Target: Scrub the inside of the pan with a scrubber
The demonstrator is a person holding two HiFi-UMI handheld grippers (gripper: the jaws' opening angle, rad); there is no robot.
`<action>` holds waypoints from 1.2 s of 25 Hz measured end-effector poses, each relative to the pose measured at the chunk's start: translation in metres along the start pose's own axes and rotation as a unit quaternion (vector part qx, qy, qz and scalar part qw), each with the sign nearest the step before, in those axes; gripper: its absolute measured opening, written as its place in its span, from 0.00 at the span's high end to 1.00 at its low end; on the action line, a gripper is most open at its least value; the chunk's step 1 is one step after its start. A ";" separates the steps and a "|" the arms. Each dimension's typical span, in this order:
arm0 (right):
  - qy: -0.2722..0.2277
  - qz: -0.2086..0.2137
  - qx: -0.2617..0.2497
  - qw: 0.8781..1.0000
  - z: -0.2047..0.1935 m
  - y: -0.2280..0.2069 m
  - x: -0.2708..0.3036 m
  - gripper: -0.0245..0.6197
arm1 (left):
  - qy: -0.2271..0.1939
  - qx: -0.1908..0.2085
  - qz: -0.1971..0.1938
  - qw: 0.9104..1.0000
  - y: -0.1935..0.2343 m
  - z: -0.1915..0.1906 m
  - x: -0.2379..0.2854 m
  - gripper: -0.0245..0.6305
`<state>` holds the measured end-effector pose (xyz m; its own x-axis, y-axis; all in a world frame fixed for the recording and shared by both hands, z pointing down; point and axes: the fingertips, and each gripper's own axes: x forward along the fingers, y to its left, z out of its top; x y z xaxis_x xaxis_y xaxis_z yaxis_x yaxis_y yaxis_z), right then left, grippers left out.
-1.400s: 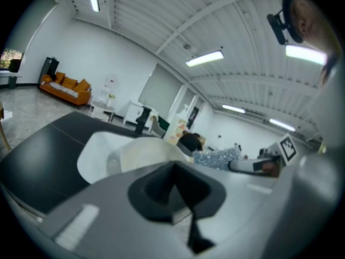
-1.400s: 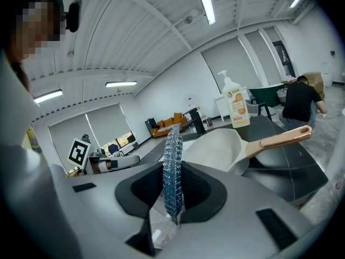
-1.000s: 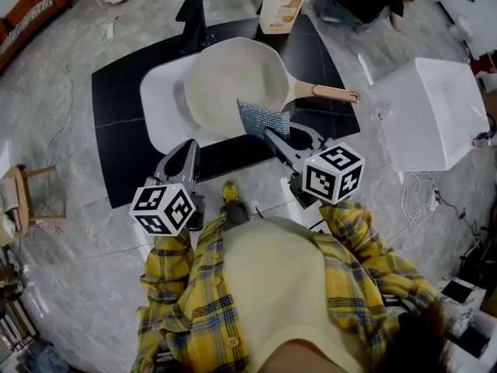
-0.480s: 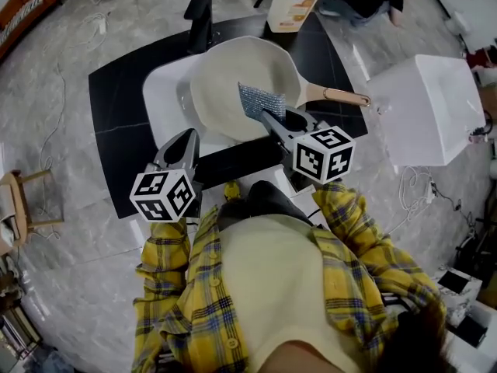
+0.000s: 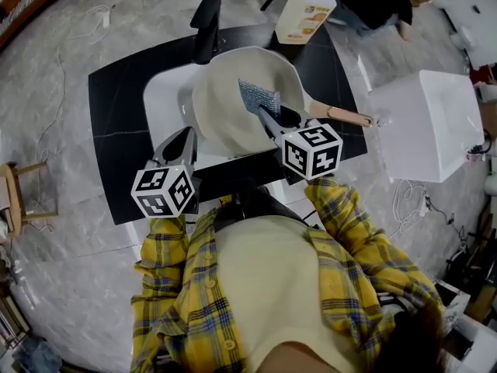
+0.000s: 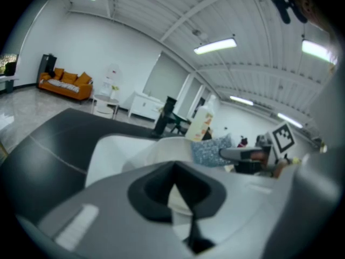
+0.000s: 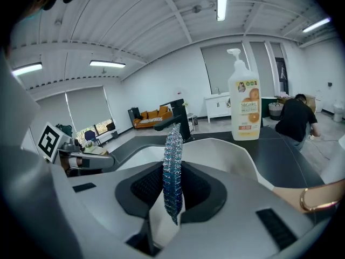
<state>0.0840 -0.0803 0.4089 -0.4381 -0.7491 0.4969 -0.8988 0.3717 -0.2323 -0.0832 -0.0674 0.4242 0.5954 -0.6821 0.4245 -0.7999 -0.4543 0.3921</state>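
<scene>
A cream pan (image 5: 227,92) rests tilted in the white sink (image 5: 159,103), its wooden handle (image 5: 345,116) pointing right. My right gripper (image 5: 265,116) is shut on a blue-grey mesh scrubber (image 5: 258,97), which it holds over the pan's inside near the right wall. In the right gripper view the scrubber (image 7: 172,169) stands edge-on between the jaws, with the pan's rim (image 7: 237,152) behind it. My left gripper (image 5: 180,142) hovers by the sink's near edge, jaws together with nothing in them; its own view shows the scrubber (image 6: 207,151) and pan (image 6: 164,147) ahead.
A black faucet (image 5: 206,18) stands behind the sink on the black counter (image 5: 116,130). An orange-labelled soap bottle (image 5: 305,10) is at the back right. A white box (image 5: 431,123) sits right of the counter. A person crouches on the floor beyond.
My right gripper has carried the scrubber forward from the pan's near rim to over its inside. The left gripper has barely moved.
</scene>
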 end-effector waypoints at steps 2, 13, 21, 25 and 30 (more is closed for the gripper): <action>0.004 -0.002 -0.005 1.000 0.003 -0.008 0.009 0.83 | 0.006 -0.003 0.008 1.000 0.005 -0.001 0.008 0.95; 0.029 -0.003 -0.024 0.999 0.007 -0.032 0.054 0.83 | 0.044 -0.028 0.030 0.998 0.025 -0.014 0.043 0.93; 0.034 -0.035 -0.028 0.998 0.009 -0.048 0.078 0.83 | 0.062 -0.042 0.051 0.996 0.045 -0.024 0.066 0.88; 0.021 -0.060 -0.033 0.997 0.012 -0.057 0.081 0.83 | 0.070 -0.051 0.056 0.995 0.048 -0.031 0.076 0.85; 0.022 -0.073 -0.030 0.997 0.010 -0.064 0.085 0.83 | 0.068 -0.058 0.067 0.994 0.053 -0.034 0.077 0.82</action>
<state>0.1041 -0.1727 0.4577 -0.3009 -0.7727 0.5589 -0.9500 0.2944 -0.1044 -0.0770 -0.1249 0.5053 0.4944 -0.6447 0.5830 -0.8637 -0.2890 0.4130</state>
